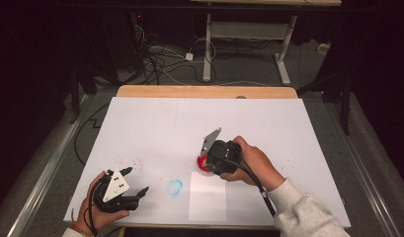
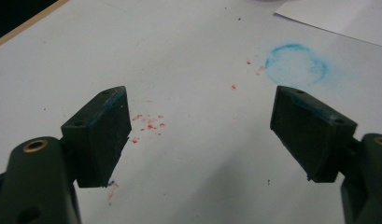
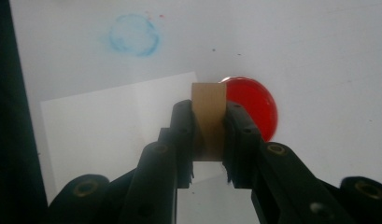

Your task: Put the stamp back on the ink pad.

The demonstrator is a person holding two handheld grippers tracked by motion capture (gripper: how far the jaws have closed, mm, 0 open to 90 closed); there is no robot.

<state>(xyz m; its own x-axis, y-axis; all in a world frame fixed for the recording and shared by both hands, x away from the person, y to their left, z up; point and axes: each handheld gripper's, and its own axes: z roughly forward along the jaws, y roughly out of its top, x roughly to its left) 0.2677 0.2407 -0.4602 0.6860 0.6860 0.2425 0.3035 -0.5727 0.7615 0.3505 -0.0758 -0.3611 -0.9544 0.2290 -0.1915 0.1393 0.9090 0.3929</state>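
From the high view I had my left gripper [image 1: 135,185] nearest me, low at the front left of the white table cover [image 1: 155,123], and my right gripper [image 1: 212,163] farther in, just right of centre. That view hid what the right one carried; its body and my hand covered the jaws, and I could make out just a sliver of the red dish [image 1: 202,163] under it.

The right gripper view settled it — the right gripper [image 3: 208,135] had its jaws closed on a small brown block [image 3: 208,112], cardboard-coloured or wooden, I couldn't tell which. The block stood upright between the pads with its flat top poking above them. Below and beyond it lay the red dish [image 3: 256,109], round and filled with glossy red, resting on the cover just off the corner of a white paper sheet [image 3: 109,121]. Farther off sat a faint blue ring stain [image 3: 134,35].

The left gripper view showed something the other two didn't: my left gripper [image 2: 200,135] stood wide open with nothing between the jaws, and a blue smear ran along the left pad's edge. Red specks [image 2: 149,123] dotted the cover between them — the blue ring stain [image 2: 296,64] lay beyond the right jaw.
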